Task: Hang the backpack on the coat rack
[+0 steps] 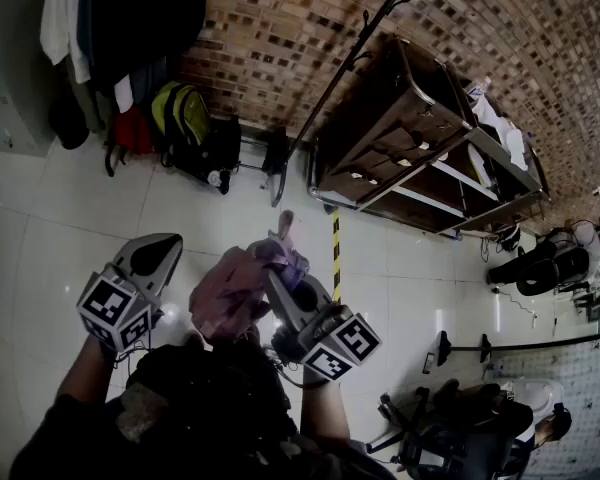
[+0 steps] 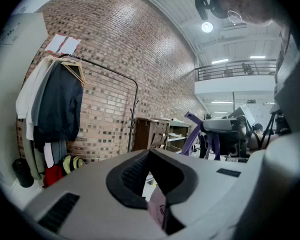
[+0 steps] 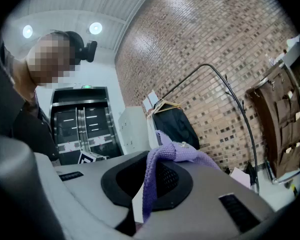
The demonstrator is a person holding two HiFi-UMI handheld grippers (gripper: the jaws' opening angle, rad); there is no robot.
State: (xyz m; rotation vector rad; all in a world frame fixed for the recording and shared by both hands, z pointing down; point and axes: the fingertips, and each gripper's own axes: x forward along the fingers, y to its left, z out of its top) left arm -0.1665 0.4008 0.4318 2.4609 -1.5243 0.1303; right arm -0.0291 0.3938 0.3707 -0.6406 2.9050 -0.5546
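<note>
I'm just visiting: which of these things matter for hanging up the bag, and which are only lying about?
Part of the job: pink backpack; its purple strap, pinched in the right gripper; left gripper; coat rack.
Just lying about: wooden shelf unit; yellow-green bag on the floor; hung coats.
</note>
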